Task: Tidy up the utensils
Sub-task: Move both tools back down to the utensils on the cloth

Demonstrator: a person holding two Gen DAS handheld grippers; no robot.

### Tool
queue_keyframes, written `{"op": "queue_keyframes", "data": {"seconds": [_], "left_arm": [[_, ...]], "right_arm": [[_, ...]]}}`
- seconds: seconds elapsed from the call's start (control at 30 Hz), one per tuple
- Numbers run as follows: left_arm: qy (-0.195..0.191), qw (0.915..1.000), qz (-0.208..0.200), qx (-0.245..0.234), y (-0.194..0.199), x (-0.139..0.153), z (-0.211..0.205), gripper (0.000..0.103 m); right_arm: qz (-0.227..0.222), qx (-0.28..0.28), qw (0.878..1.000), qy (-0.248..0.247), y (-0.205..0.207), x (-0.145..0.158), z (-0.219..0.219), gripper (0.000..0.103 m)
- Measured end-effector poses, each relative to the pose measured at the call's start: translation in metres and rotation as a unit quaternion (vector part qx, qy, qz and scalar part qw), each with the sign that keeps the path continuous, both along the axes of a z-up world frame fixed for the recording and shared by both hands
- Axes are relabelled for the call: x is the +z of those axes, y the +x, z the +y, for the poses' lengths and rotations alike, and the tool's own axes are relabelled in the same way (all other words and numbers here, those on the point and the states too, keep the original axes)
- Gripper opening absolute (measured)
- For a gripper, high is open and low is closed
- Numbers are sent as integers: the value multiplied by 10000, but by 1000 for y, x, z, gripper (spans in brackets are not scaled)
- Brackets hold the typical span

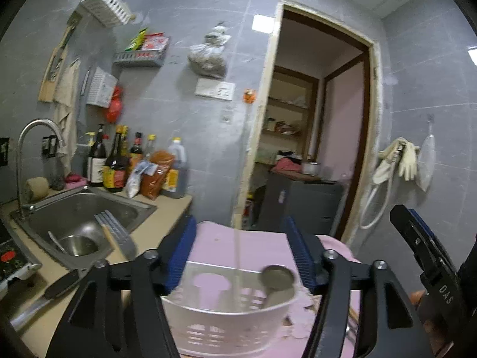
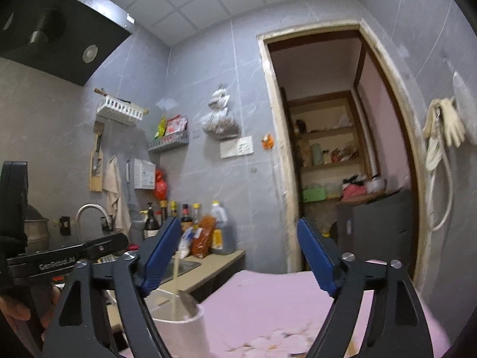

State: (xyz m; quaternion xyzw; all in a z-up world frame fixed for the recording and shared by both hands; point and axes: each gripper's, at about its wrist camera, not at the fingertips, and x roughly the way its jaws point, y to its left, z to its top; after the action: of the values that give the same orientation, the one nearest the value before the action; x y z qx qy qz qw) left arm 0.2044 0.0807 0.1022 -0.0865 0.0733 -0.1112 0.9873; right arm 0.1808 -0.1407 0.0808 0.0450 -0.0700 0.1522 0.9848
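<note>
Both my left tool (image 1: pixel 238 256) and right tool (image 2: pixel 238 256) gape open, gripping nothing, above the white utensil basket (image 1: pixel 229 322) holding a spoon (image 1: pixel 277 277).

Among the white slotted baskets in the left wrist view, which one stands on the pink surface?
The white basket just below the left gripper, holding a metal spoon. The other baskets hang on the grey wall.

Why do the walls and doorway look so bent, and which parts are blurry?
Left wrist view: fisheye lens bows the doorway; white slotted plastic basket and pale stick smeared. Right wrist view: same bowing, dark corners; pink cloth foreground blurred.
</note>
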Motion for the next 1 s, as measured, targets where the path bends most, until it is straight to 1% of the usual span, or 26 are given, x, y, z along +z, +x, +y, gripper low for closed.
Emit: {"op": "queue_keyframes", "data": {"seconds": [0.03, 0.07, 0.1, 0.23, 0.3, 0.43, 0.6, 0.7, 0.8, 0.9, 1.0], "left_arm": [[9, 10000, -42, -72, -3, 0, -6, 67], [11, 9999, -60, -116, -5, 1, -9, 70], [20, 9998, -80, -182, -7, 1, -15, 77], [100, 9992, -159, -348, -15, -1, -36, 93], [145, 9988, -167, -441, -19, -3, -47, 96], [264, 9973, -158, -664, -24, -9, -68, 97], [548, 9944, 14, -899, -26, -23, -95, 98], [708, 9917, 278, -1038, -21, -34, -108, 98], [821, 9878, 587, -1182, -13, -48, -121, 98], [966, 9821, 961, -1300, -2, -61, -133, 98], [1105, 9750, 1324, -1401, 9, -74, -144, 98]], "right_arm": [[-34, -74, 10000, -54, -4, 1, -7, 89], [-66, -148, 9998, -104, -9, 3, -15, 97], [-107, -199, 9997, -137, -14, 3, -22, 103], [-182, -459, 9982, -331, -30, 4, -46, 103], [-174, -570, 9974, -416, -37, 3, -57, 103], [-82, -791, 9955, -514, -46, -2, -80, 103], [164, -920, 9936, -629, -48, -12, -101, 103], [356, -970, 9916, -781, -47, -20, -111, 103], [662, -961, 9885, -963, -42, -31, -119, 103], [1043, -893, 9848, -1064, -35, -41, -127, 103], [1534, -751, 9794, -1080, -25, -50, -136, 103]]}}
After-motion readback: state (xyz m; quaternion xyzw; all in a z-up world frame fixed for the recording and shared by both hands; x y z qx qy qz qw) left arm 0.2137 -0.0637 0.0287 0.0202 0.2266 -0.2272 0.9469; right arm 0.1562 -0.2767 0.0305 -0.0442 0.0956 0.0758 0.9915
